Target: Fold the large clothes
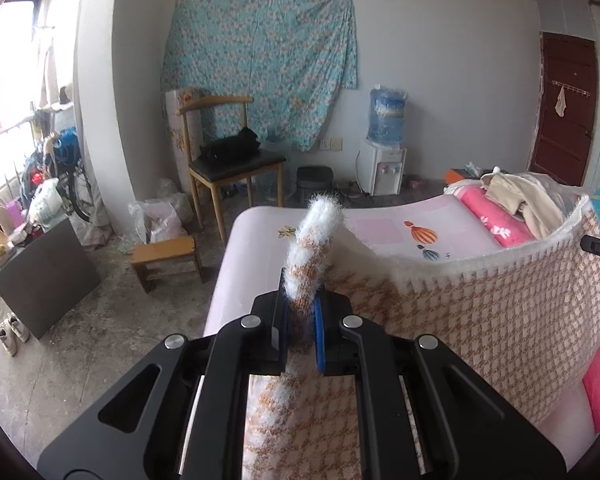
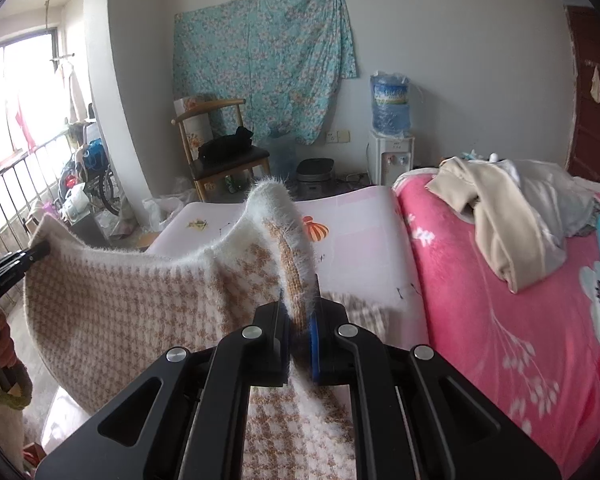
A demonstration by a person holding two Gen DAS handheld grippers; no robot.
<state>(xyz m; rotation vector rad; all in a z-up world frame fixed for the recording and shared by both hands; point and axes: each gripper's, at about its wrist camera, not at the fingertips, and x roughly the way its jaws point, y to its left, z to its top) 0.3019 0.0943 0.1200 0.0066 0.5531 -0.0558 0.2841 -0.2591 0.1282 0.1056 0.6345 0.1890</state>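
With my left gripper [image 1: 300, 316] and right gripper [image 2: 299, 322] each clamped on the sweater [image 1: 500, 320] edge at frame centre, a thin fuzzy pinch could slip free.

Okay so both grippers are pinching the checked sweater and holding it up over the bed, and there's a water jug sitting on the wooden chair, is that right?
Not the jug. In the left wrist view the water jug sits on the white dispenser; the chair holds a black bag. Both grippers do pinch the sweater over the bed.
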